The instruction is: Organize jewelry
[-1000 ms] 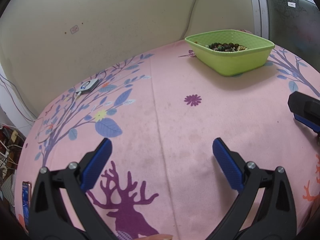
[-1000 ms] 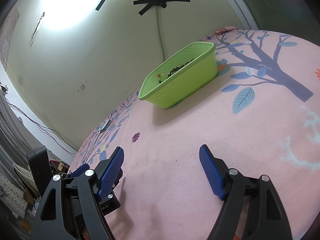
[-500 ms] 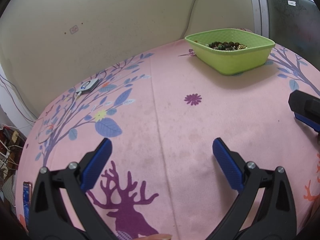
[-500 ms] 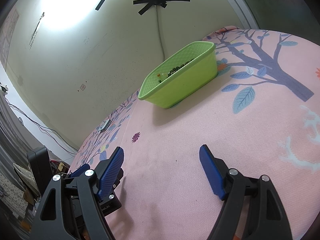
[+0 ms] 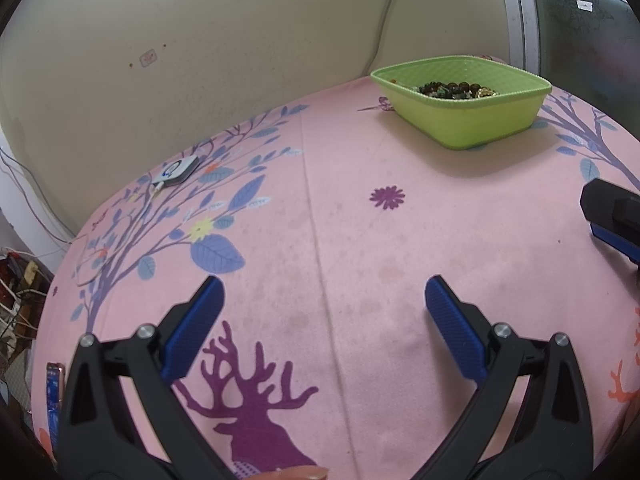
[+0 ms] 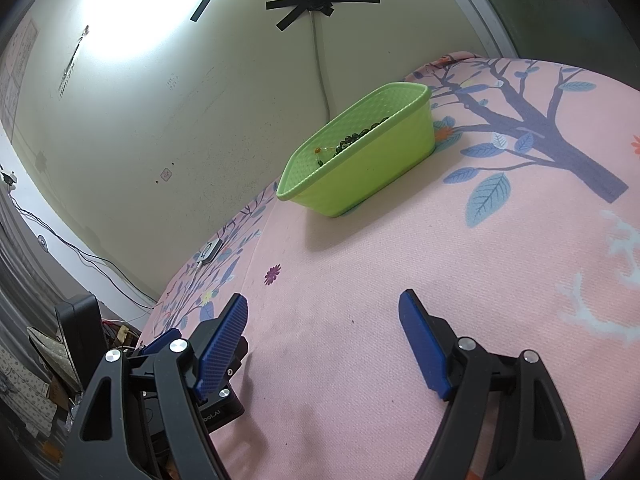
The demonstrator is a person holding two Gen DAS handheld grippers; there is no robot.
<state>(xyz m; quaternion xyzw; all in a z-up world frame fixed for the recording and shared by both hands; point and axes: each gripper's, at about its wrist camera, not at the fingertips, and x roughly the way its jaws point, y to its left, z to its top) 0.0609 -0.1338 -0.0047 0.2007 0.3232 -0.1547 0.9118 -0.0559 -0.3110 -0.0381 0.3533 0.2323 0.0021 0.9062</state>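
Observation:
A lime-green plastic basket (image 5: pixel 472 118) stands at the far side of the pink patterned cloth (image 5: pixel 360 240), near the wall. Dark and gold beaded jewelry (image 5: pixel 456 90) lies inside it; in the right wrist view only a strand of dark beads (image 6: pixel 360 134) shows above the basket's rim (image 6: pixel 352 148). My left gripper (image 5: pixel 322 312) hovers open over the bare cloth, well short of the basket, with nothing between its blue pads. My right gripper (image 6: pixel 322 322) is likewise open and empty. Its tip (image 5: pixel 612 216) shows at the right edge of the left wrist view.
A small white device with a cable (image 5: pixel 176 172) lies on the cloth at the far left. The left gripper's body (image 6: pixel 208 384) sits close beside my right gripper's left finger. Clutter and wires (image 6: pixel 48 360) lie beyond the cloth's left edge. A wall backs the surface.

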